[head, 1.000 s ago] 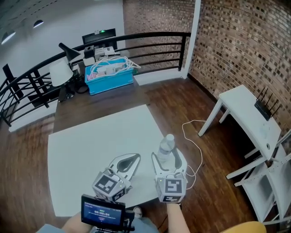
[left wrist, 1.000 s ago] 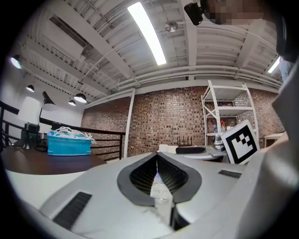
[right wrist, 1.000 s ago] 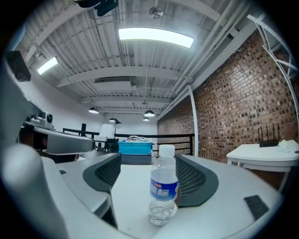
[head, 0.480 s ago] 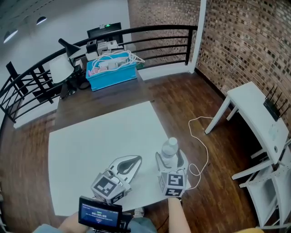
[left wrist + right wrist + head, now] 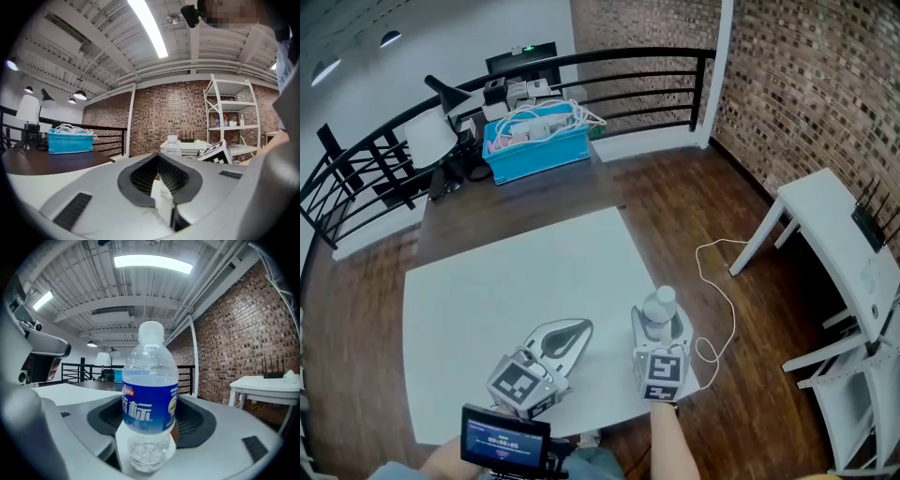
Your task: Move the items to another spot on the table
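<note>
A clear water bottle (image 5: 659,305) with a blue label stands upright near the right edge of the white table (image 5: 506,281). My right gripper (image 5: 659,321) reaches around it from the near side, one jaw on each side. In the right gripper view the bottle (image 5: 147,380) fills the space between the dark pads. The right gripper (image 5: 151,401) is closing, and I see no pad pressing on the bottle. My left gripper (image 5: 584,324) rests low on the table to the bottle's left. Its tips meet, with an empty hollow behind them. In the left gripper view the left gripper (image 5: 157,155) points towards the bottle (image 5: 172,145).
Behind the white table, a dark wooden table (image 5: 516,202) carries a blue bin (image 5: 534,145) of cables and a lamp (image 5: 431,141). A black railing (image 5: 609,70) runs behind it. A white side table (image 5: 839,234) stands at the right, and a cord (image 5: 717,281) lies on the floor.
My right gripper has moved forward, so its jaws now reach further along the bottle, and they stand a little narrower. The bottle and the left gripper have stayed where they were.
</note>
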`<action>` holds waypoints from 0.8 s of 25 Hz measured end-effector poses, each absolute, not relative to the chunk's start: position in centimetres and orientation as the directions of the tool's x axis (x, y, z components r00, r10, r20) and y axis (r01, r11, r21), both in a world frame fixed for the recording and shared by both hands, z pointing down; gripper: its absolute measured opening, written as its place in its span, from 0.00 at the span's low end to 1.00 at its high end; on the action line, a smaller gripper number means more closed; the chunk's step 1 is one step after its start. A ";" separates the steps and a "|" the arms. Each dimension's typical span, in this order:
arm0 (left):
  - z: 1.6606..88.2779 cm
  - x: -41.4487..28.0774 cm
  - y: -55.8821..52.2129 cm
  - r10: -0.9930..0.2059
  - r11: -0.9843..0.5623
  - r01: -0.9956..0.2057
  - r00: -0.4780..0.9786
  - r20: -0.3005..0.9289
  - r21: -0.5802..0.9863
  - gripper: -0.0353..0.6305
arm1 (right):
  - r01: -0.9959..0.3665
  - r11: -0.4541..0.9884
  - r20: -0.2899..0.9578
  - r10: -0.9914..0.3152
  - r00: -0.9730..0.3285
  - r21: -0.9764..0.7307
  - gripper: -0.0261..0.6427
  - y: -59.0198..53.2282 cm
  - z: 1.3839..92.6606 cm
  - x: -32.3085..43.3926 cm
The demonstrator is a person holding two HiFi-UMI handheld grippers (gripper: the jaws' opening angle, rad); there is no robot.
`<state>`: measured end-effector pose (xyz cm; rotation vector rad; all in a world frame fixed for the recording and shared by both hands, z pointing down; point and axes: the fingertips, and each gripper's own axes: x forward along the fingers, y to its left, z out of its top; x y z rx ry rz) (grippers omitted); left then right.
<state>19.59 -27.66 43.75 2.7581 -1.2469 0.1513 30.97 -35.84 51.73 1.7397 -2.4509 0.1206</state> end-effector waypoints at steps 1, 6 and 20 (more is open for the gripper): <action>43.7 19.6 -27.6 -0.741 -0.657 -0.752 0.658 0.136 0.059 0.06 | -0.943 0.332 0.155 -0.932 -0.327 0.013 0.48 -35.8 51.7 30.9; 43.5 19.3 -27.4 -0.745 -0.653 -0.756 0.653 0.135 0.051 0.06 | -0.938 0.345 0.160 -0.927 -0.339 0.014 0.48 -35.6 51.9 30.7; 41.4 16.8 -26.1 -0.782 -0.616 -0.787 0.616 0.096 0.033 0.06 | -0.915 0.401 0.123 -0.911 -0.395 0.035 0.48 -34.8 47.5 28.5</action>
